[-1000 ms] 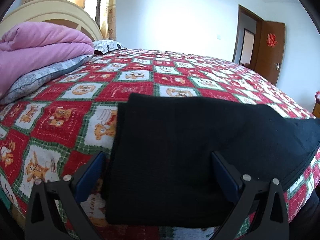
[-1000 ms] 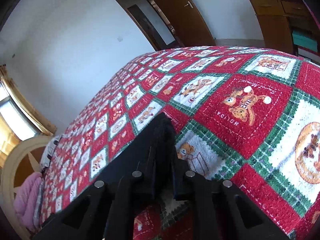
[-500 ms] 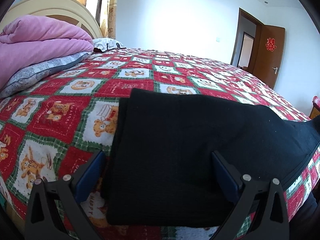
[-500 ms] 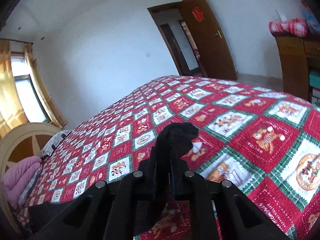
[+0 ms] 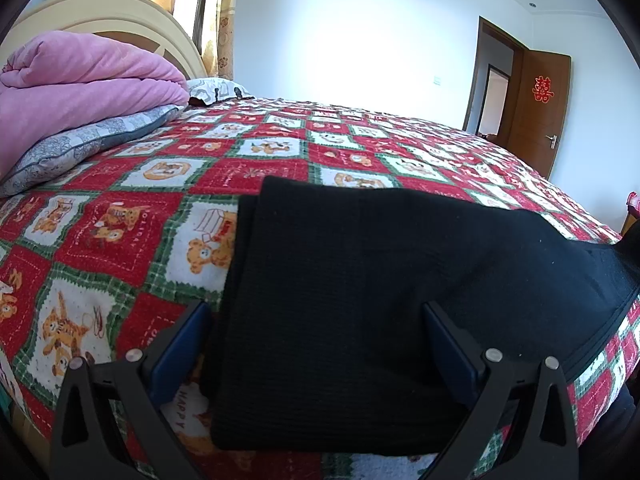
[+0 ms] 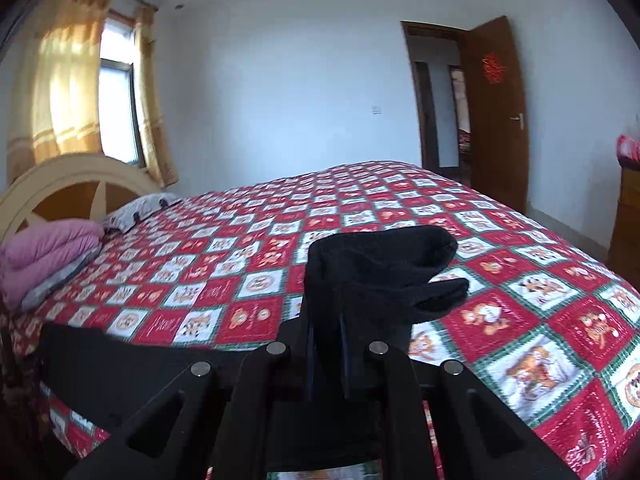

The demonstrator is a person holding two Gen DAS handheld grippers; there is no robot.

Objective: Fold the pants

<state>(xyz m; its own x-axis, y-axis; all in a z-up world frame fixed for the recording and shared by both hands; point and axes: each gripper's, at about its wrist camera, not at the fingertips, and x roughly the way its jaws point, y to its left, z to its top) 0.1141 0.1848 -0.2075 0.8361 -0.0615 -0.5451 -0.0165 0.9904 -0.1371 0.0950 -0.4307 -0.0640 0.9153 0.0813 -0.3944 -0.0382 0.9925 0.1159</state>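
Observation:
Black pants lie folded lengthwise on the red patterned bedspread, running away to the right. My left gripper is open, its blue-padded fingers straddling the near end of the pants without pinching them. My right gripper is shut on the other end of the pants and holds it lifted above the bed, the cloth bunched and drooping over the fingertips. The rest of the pants trails off to the left.
A pink folded quilt on a grey pillow lies by the cream headboard at the left. A brown door stands open at the far right. A wooden dresser is at the right edge.
My right gripper has risen and tilted up with the pants end in it, lifting the cloth off the bedspread. The left gripper has hardly moved and stays open.

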